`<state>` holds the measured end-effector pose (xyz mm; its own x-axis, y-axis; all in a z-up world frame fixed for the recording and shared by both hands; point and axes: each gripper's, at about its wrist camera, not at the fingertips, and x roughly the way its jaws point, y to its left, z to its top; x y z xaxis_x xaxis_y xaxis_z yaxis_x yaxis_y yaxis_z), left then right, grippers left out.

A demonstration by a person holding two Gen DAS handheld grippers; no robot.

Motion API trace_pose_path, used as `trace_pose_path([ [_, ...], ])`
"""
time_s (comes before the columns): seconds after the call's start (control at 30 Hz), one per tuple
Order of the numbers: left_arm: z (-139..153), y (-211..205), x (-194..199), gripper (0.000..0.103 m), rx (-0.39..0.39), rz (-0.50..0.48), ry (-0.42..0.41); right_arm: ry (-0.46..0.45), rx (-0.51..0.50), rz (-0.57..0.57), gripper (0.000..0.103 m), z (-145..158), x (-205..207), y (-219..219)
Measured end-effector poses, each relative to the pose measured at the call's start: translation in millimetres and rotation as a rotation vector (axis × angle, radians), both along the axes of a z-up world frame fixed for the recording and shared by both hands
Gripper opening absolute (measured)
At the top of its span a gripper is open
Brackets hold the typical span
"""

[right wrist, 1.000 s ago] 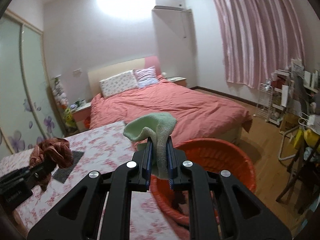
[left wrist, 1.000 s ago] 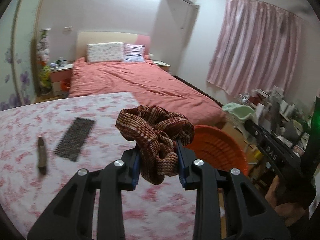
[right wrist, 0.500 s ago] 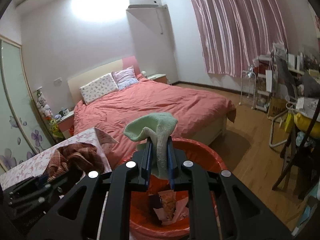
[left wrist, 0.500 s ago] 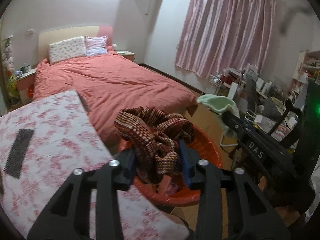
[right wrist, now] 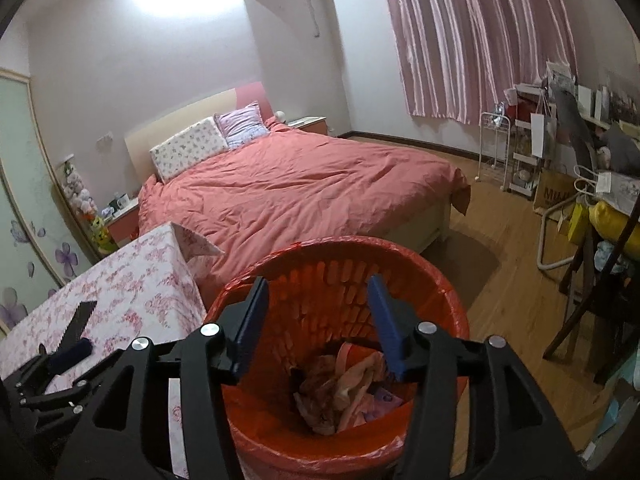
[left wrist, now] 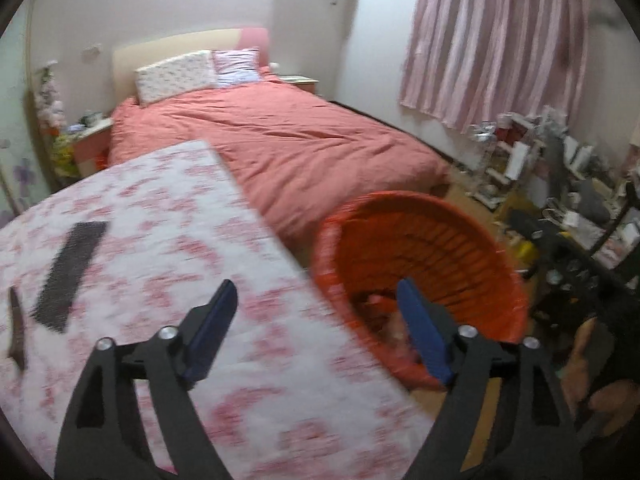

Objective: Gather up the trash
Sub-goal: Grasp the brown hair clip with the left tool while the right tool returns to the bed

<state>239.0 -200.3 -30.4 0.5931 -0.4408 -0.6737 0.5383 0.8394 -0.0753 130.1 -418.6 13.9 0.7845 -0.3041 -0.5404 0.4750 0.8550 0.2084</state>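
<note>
An orange plastic basket [right wrist: 400, 252] with a red liner stands on the floor beside the table. Crumpled pinkish and brownish trash [right wrist: 344, 384] lies in its bottom. I cannot pick out the striped cloth or the green cloth there. My right gripper [right wrist: 318, 284] hangs over the basket's mouth, its jaws opening with nothing between them. My left gripper [left wrist: 316, 292] is above the table's edge and the basket [left wrist: 420, 256], its jaws also opening and empty. A black mesh piece [left wrist: 70, 272] and a brown strip [left wrist: 16, 332] lie on the table.
The table [left wrist: 168, 240] has a pink floral cloth and ends right at the basket. A red-covered bed [right wrist: 304, 192] lies beyond. Shelves, bags and chairs [right wrist: 580, 184] crowd the right side. A person's hand [left wrist: 600, 376] shows at the lower right.
Both grippers held cloth before, the left a brown striped one and the right a pale green one. Both have let go over the basket and now stand open. The left view has swung towards the table.
</note>
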Motion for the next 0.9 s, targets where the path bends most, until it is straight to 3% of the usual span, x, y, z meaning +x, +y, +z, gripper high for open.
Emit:
trace_pose_path([
  [0.07,-3.6,24.0,5.4,0.087,0.027,0.055,-0.006,-0.001,-0.016,0.013,0.064,0.4,0.7,1.0],
  [0.23,-11.9,84.1,17.4,0.089,0.075,0.193,0.002,0.025,-0.052,0.065,0.067,-0.4,8.2,25.8],
  [0.27,-13.7,99.5,21.0,0.089,0.083,0.227,0.008,0.031,-0.058,0.077,0.076,-0.7,9.7,31.9],
  [0.3,-14.7,115.9,24.6,0.089,0.09,0.264,0.013,0.031,-0.068,0.087,0.077,-0.8,10.5,38.1],
  [0.6,-19.7,248.7,53.7,0.087,0.124,0.583,0.026,0.076,-0.116,0.203,0.077,-7.7,22.9,80.3],
  [0.73,-29.9,273.8,65.8,0.077,0.114,0.609,0.085,0.096,-0.116,0.242,0.077,-11.3,28.3,97.7],
  [0.9,-41.7,273.2,80.9,0.063,0.136,0.601,0.116,0.122,-0.124,0.281,0.077,-15.0,34.3,115.5],
])
